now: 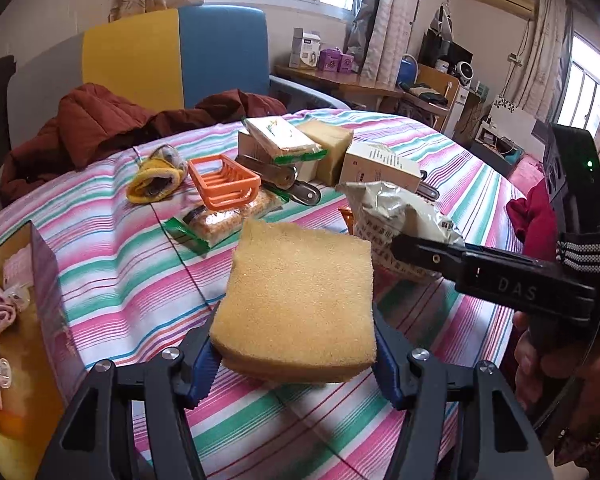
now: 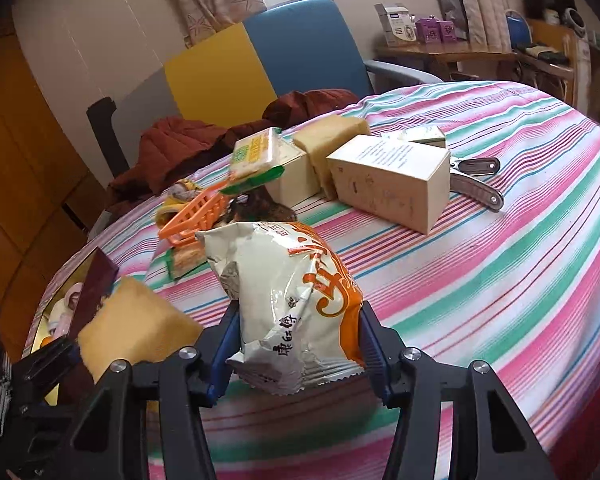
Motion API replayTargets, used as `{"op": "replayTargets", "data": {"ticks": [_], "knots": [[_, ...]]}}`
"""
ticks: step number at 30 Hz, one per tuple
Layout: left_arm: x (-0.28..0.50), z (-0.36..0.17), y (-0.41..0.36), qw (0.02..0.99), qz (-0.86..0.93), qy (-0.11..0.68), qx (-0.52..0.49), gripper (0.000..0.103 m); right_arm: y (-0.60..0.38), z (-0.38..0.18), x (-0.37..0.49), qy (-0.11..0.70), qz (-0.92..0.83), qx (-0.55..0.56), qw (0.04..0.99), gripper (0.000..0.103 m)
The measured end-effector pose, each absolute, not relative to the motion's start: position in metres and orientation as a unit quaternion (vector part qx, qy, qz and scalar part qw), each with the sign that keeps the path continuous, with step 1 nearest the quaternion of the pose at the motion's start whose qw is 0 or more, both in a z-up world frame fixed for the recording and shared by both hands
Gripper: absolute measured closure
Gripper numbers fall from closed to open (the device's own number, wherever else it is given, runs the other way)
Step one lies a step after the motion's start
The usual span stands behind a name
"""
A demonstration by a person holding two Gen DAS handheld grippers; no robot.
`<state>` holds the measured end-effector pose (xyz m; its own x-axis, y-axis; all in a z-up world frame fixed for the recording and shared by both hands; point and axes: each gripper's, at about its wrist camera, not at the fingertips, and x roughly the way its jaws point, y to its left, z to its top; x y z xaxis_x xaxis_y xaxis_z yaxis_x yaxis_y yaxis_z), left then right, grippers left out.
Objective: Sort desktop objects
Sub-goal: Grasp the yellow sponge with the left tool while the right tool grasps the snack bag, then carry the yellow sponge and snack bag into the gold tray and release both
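Striped cloth covers the tabletop; most of the clutter is unsorted at 12 o'clock: white carton, orange basket, cracker packs, clips. Purple-edged box at 9 o'clock already holds a few small things. Left gripper fingers clamped on yellow sponge, lifted. Right gripper fingers clamped on snack bag. Sorting looks early.
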<state>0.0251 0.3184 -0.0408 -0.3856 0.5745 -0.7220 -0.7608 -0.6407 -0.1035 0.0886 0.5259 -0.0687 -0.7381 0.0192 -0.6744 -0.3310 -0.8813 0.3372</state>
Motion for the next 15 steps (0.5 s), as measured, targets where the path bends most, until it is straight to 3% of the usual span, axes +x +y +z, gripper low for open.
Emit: {"op": "replayTargets", "data": {"ticks": [15], "knots": [[0.026, 0.013, 0.253, 0.370, 0.857, 0.096, -0.345, 0.038, 0.465, -0.021, 0.090, 0.232, 0.913, -0.335, 0.025, 0.048]]}}
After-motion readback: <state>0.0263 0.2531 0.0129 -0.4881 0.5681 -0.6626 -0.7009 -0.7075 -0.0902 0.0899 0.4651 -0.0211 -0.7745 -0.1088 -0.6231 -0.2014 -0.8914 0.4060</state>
